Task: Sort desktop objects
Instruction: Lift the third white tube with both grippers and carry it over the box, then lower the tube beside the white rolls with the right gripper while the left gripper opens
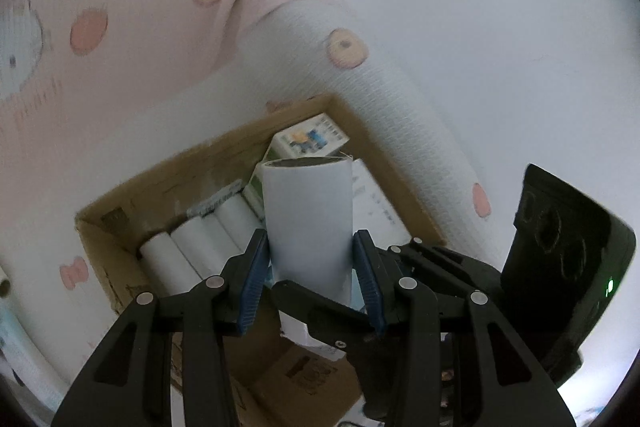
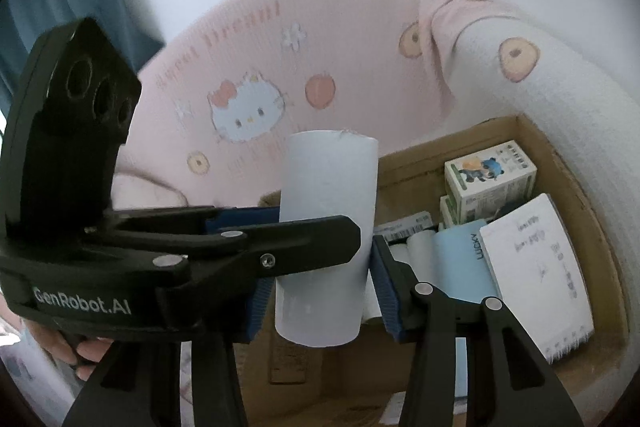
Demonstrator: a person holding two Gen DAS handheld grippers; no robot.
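A white paper roll (image 1: 308, 219) stands upright between the blue pads of my left gripper (image 1: 310, 239), which is shut on its lower half. My right gripper (image 2: 322, 279) is shut on the same white roll (image 2: 328, 187), with a pad on either side near its bottom. One of the right gripper's fingers (image 1: 320, 311) crosses in front of the roll's base in the left wrist view. In the right wrist view my left gripper (image 2: 320, 223) reaches in from the left across the roll. The roll hangs over an open cardboard box (image 1: 160, 179).
The box (image 2: 420, 155) holds several white rolls (image 1: 192, 247), a small printed carton (image 2: 492, 175), a blue pack (image 2: 464, 259) and a white notepad (image 2: 536, 267). A pink cartoon-cat blanket (image 2: 248, 107) lies behind it. A hand (image 2: 88, 351) grips the left gripper's handle.
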